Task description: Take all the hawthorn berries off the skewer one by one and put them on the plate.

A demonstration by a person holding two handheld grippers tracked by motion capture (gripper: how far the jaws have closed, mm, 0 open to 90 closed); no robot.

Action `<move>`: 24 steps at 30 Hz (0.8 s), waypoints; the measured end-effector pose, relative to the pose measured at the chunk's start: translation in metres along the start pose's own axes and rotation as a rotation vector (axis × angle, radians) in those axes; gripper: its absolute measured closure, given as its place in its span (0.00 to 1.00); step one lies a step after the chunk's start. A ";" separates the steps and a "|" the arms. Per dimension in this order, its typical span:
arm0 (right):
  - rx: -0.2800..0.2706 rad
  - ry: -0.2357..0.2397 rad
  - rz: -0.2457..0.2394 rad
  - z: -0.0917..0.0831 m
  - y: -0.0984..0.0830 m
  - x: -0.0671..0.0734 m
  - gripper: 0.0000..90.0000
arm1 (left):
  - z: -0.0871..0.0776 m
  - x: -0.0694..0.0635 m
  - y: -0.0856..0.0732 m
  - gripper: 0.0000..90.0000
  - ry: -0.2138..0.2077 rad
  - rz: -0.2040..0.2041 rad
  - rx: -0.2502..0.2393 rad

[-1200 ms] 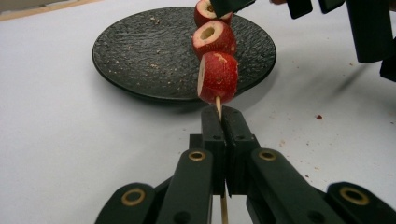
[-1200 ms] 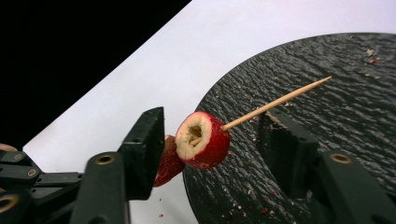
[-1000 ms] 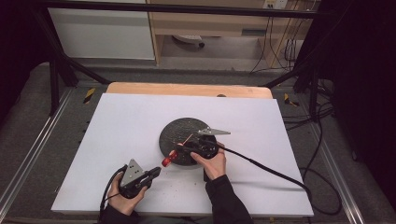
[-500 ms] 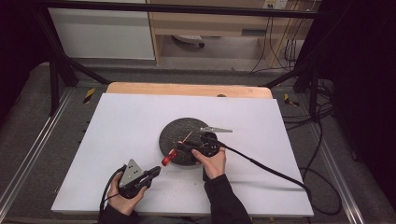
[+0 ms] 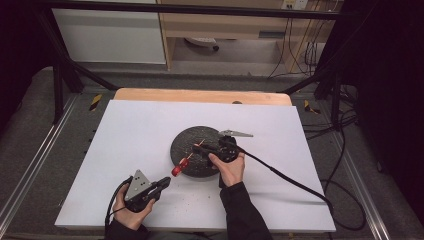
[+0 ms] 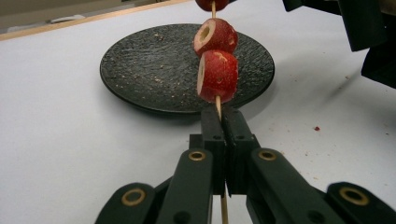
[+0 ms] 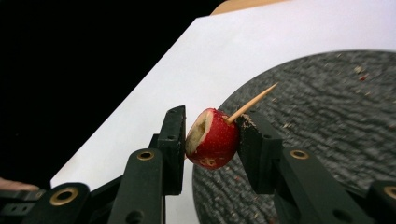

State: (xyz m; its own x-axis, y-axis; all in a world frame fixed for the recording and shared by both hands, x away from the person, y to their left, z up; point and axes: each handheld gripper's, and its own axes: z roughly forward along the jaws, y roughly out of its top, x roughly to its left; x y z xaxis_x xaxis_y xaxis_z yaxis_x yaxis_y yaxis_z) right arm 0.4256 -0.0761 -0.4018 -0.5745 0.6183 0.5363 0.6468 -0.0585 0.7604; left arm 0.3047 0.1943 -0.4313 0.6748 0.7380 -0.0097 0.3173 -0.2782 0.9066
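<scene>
Worktop: white sheet over a wooden board, whose bare edge shows along the far side; small crumbs and a red speck lie scattered on the near part.

Plate: round, dark, slate-textured, near the middle of the worktop, dusted with fine crumbs.

Skewer: thin wooden stick, held low over the near edge of the plate and running from the left gripper toward the right gripper. Its pointed tip projects past the last fruit piece in the right gripper view.

Fruit pieces: red-skinned, pale inside with hollowed cores, threaded one behind another on the skewer. In the left gripper view two sit just beyond the jaws, with a third at the top edge.

Left gripper: held in the person's left hand at the near left of the worktop, a grey three-cornered plate on top, a cable looping from it. Its jaws are pressed together on the bare end of the skewer, just below the nearest fruit piece.

Right gripper: held in the person's right hand over the plate, cable trailing to the right across the worktop. Its jaws are clamped on one fruit piece at the skewer's tip end, one jaw on each side.

Surroundings: dark floor with cables at the right, a light cabinet beyond the worktop.
</scene>
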 end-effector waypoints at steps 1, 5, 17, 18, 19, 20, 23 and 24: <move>-0.002 -0.002 0.004 -0.001 0.002 0.000 0.72 | 0.000 0.000 0.000 0.98 0.000 0.000 -0.001; -0.015 -0.016 -0.011 -0.003 0.008 -0.004 0.72 | -0.001 0.001 0.000 0.98 0.001 -0.001 -0.003; -0.083 -0.122 -0.048 -0.008 0.026 -0.024 0.72 | 0.000 0.006 -0.002 0.98 0.005 -0.017 0.014; -0.085 -0.128 -0.044 -0.008 0.026 -0.027 0.72 | 0.000 0.006 -0.002 0.98 0.005 -0.019 0.015; -0.084 -0.134 -0.044 -0.007 0.025 -0.030 0.72 | 0.000 0.006 -0.002 0.98 0.005 -0.019 0.017; -0.082 -0.144 -0.040 -0.007 0.024 -0.032 0.72 | 0.000 0.006 -0.002 0.98 0.006 -0.019 0.017; -0.067 -0.166 -0.027 -0.004 0.018 -0.042 0.72 | 0.000 0.007 -0.002 0.98 0.008 -0.021 0.019; -0.059 -0.170 -0.025 -0.003 0.016 -0.043 0.72 | 0.000 0.007 -0.002 0.98 0.008 -0.022 0.017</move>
State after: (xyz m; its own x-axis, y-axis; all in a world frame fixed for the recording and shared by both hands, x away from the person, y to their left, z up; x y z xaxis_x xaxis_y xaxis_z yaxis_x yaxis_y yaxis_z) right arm 0.4597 -0.1060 -0.4114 -0.4940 0.7433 0.4511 0.5998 -0.0843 0.7957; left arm 0.3085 0.2000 -0.4335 0.6625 0.7486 -0.0258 0.3433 -0.2729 0.8987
